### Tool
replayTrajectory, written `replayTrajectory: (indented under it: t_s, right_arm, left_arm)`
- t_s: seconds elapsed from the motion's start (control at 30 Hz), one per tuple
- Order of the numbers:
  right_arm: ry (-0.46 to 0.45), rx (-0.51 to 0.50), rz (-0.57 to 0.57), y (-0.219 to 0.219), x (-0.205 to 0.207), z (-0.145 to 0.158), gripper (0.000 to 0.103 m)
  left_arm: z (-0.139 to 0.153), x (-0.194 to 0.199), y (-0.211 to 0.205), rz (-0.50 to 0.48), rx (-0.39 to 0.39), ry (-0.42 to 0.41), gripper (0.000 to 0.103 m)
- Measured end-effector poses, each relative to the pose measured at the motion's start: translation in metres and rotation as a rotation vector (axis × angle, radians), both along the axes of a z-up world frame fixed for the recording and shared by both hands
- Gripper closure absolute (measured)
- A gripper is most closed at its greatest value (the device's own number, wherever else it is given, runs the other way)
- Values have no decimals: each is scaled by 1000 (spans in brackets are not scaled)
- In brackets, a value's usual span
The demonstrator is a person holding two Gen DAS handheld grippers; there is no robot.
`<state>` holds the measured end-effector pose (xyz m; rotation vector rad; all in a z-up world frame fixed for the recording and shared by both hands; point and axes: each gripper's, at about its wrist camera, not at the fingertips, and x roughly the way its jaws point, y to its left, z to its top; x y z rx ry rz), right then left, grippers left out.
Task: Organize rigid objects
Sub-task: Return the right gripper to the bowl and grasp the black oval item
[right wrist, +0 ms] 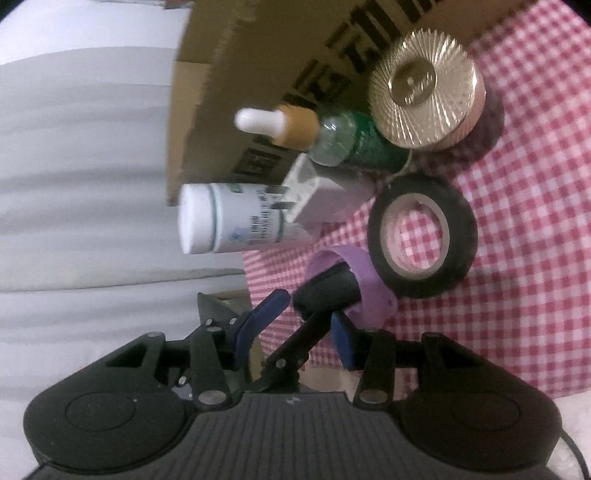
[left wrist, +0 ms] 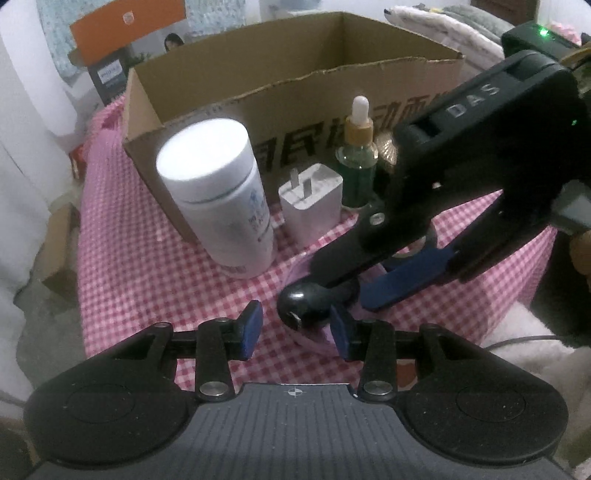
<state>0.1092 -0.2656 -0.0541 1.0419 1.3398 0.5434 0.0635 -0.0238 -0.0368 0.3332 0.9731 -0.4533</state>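
A glossy black rounded object (left wrist: 301, 308) (right wrist: 327, 291) lies partly inside a purple ring (right wrist: 365, 295) on the pink checked cloth (left wrist: 147, 240). My left gripper (left wrist: 295, 328) is open around the black object, whose right side is close to the right pad (left wrist: 341, 332). My right gripper (right wrist: 291, 339) reaches in from the right, also open, and no pad presses on the object. Behind stand a white bottle (left wrist: 218, 192), a white charger plug (left wrist: 310, 206), a green dropper bottle (left wrist: 358, 162), a gold-lidded jar (right wrist: 424, 96) and a black tape roll (right wrist: 421, 236).
An open cardboard box (left wrist: 295, 74) stands at the back of the table, right behind the row of objects. The cloth's edge drops off at the left and front. An orange box (left wrist: 125, 33) and folded towels (left wrist: 443, 22) lie beyond.
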Motion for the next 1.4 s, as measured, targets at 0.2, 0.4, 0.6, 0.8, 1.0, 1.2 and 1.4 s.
replayTrajectory:
  t_s: [0.2,0.4,0.6,0.8,1.0,1.2,1.4]
  right_arm:
    - [23,-60,23,21,14,-5,52]
    - [22,-97,34,32,23,-4,51]
    - [28,-123,47,28,21,-5,48]
    - [42,-134,57,35,19,-7,48]
    - [52,-145,52,39,24,-11,47]
    - [51,-122,35,37,25,-15,47]
    - [43,-96,27,38,25,-17,47]
  left_arm:
    - [-2,-7,3,-18,-49,47,63]
    - [5,-24,4,-58,-82,49,63]
    - [8,-29,3,-54,-51,-2,63]
    - [0,-12,3,-44,-56,30,63]
    - [2,-10,7,-37,-100,44,64]
    - [9,-15,7,-43,-119,19,66]
    - [9,-18,5,-77,-143,27,68]
